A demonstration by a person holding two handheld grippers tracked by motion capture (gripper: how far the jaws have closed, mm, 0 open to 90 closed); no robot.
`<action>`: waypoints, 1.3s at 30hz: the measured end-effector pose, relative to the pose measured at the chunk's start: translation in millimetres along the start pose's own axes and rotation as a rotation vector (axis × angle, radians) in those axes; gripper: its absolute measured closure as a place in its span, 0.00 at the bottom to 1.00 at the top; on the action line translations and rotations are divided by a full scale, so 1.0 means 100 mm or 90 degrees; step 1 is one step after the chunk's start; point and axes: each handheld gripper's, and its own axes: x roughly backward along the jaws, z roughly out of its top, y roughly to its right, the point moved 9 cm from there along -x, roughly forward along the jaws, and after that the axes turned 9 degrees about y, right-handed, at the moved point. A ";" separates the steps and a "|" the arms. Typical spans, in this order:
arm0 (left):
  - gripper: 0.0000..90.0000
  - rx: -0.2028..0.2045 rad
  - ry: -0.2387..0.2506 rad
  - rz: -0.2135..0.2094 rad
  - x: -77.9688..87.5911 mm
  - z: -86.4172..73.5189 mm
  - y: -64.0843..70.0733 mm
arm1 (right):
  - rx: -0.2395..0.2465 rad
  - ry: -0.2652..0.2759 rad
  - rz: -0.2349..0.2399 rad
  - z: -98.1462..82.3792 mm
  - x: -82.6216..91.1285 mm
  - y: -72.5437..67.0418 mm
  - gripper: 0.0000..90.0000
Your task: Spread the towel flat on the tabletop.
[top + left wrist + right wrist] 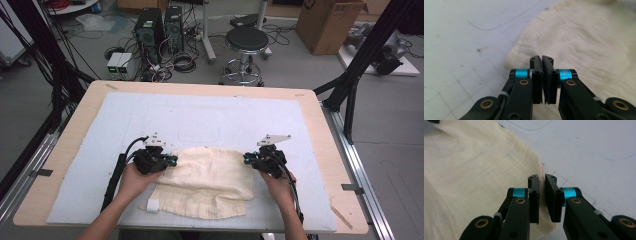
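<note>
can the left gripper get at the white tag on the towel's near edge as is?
Probably yes. The white tag lies exposed on the cream towel, just nearer than the left gripper, with nothing between; its shut jaws must open first.

1. Your right claw [541,180] has its jaws pinched nearly together on the edge of the cream cloth [474,177].
2. The cloth spreads away to the left of the jaws, wrinkled.
3. To the right lies the pale bench [594,152], marked with thin lines.
</note>
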 end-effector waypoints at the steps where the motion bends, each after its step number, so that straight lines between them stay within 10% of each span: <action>1: 0.96 -0.007 -0.014 -0.005 0.00 -0.03 0.04 | 0.002 0.002 -0.001 0.00 0.00 0.00 0.91; 7: 0.81 0.016 -0.030 -0.048 -0.03 -0.04 0.11 | -0.001 -0.010 0.005 -0.05 -0.02 -0.01 0.90; 18: 0.75 0.115 0.104 0.049 0.04 0.25 -0.33 | -0.006 -0.016 -0.006 -0.07 -0.05 0.02 0.87; 23: 0.75 0.174 0.105 0.071 -0.11 0.22 -0.50 | -0.007 0.018 -0.028 0.00 0.02 0.07 0.75; 32: 0.73 0.149 0.038 0.056 -0.27 0.07 -0.46 | -0.032 -0.008 -0.027 -0.09 -0.04 0.14 0.64; 39: 0.94 0.114 0.029 0.077 -0.25 0.06 -0.48 | 0.016 -0.040 -0.049 -0.12 -0.10 0.13 0.96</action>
